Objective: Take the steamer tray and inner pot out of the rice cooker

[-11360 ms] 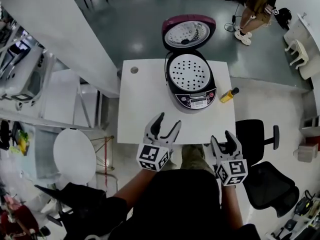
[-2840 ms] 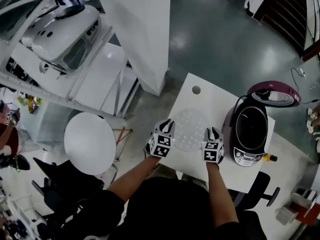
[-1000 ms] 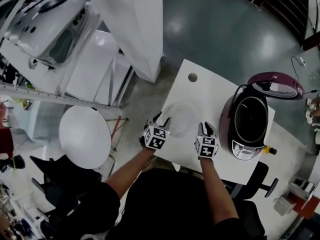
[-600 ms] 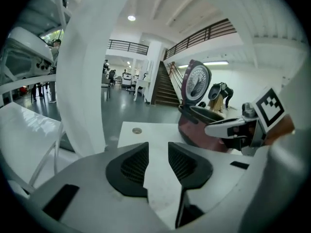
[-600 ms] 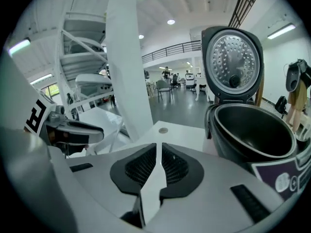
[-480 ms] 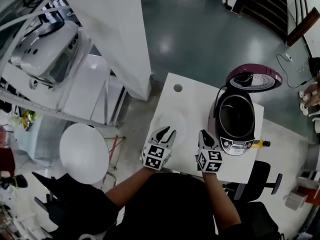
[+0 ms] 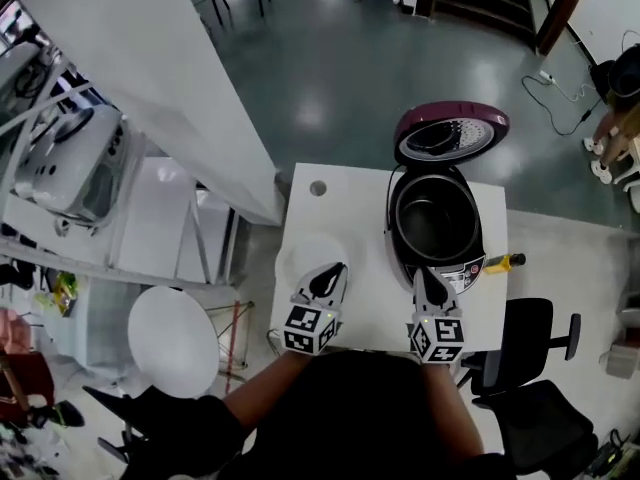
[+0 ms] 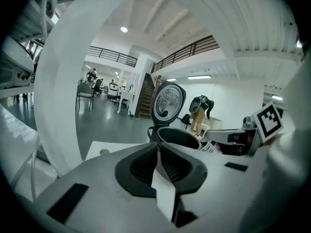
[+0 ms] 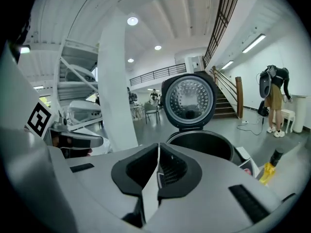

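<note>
While the steamer tray [image 7: 308, 252] is already lying out on the table [image 7: 370, 303], just left of the rice cooker [image 7: 463, 264], the inner pot [image 7: 434, 226] is still sitting down inside the cooker under the raised lid [image 7: 450, 135], so I am judging the pot to be the step now in hand. I am holding my left tongs [image 7: 328, 276] over the near part of the table, just by the tray, and my right tongs [image 7: 427, 280] just in front of the cooker's control panel. Both pairs of jaws have just been closing and are now standing pressed together with nothing between them. To do this well, I am thinking I should be opening both pairs before they reach the pot and bringing one to each side of the rim, so the grips sit opposite each other. I should be pinching the pot's thin wall rather than the cooker's body, then lifting straight up and level, keeping away from the lid hinge behind. Setting the pot on a bare stretch of table would be keeping it apart from the tray. I am counting one rice cooker, one inner pot, one steamer tray, two tongs, one small yellow tool [image 7: 497, 262] lying just right of the cooker, and one black office chair [image 7: 530, 368] standing off the table's right corner.
</note>
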Available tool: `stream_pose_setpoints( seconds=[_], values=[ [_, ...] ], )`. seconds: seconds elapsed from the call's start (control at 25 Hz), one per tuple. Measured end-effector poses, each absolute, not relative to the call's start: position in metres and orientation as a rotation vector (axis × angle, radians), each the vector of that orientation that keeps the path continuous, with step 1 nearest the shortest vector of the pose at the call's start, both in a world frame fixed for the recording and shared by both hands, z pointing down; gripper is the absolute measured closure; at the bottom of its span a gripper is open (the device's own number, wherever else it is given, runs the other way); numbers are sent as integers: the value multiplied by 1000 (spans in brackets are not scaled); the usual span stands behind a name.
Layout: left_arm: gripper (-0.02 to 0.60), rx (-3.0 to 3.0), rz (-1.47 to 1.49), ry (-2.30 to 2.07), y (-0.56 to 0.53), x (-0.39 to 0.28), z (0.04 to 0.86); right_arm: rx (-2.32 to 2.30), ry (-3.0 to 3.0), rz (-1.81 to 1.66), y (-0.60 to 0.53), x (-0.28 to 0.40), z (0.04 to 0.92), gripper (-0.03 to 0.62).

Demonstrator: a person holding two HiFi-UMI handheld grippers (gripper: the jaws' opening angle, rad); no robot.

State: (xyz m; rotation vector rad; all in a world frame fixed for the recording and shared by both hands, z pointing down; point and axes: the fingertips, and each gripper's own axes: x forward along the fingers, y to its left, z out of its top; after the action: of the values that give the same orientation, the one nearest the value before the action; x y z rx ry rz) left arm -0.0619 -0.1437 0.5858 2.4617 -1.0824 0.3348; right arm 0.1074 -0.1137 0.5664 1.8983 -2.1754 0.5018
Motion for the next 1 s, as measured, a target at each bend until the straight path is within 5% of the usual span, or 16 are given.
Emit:
stream_pose_setpoints(
  seconds=[0.44, 1.0],
  values=[
    [560, 2472, 287, -1128, -158, 36, 552, 2020, -2157, 460, -131, 239, 526, 583],
    [558, 2435, 289, -1315, -201, 94, 541, 1907, -2244, 501, -174, 307, 536, 583]
  ],
)
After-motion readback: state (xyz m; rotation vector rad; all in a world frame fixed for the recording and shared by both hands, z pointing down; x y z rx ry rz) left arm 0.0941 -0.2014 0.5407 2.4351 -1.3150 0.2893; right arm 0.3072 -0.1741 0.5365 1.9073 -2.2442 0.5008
